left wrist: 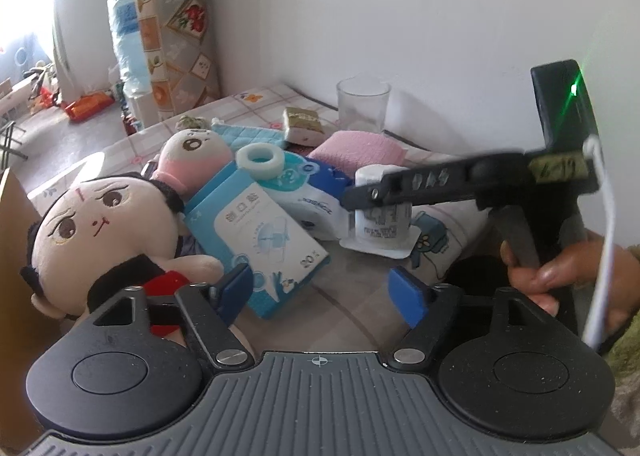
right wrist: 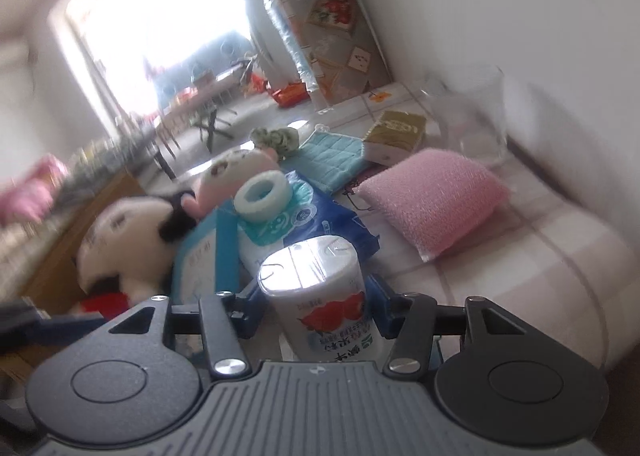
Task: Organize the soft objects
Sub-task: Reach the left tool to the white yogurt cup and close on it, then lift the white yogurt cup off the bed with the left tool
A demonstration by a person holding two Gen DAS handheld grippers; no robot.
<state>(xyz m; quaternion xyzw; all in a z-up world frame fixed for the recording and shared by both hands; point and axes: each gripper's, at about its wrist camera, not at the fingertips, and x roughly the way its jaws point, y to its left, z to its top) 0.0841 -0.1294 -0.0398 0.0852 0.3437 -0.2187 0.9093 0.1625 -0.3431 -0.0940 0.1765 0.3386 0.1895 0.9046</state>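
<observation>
My right gripper (right wrist: 316,312) clamps the upturned cup (right wrist: 320,296) just right of the tissue pack (left wrist: 260,240), axis between my pads, while my left gripper (left wrist: 324,292) gapes empty nearer the pack.

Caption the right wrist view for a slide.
Right tongs closed on upside-down white yogurt cup before pink sponge.

Both wrist cams looked fwd and downward, close over the table (left wrist: 360,308); views shared the blue tissue pack (left wrist: 316,180) (right wrist: 320,216) and pink sponge (left wrist: 360,146) (right wrist: 436,200).
</observation>
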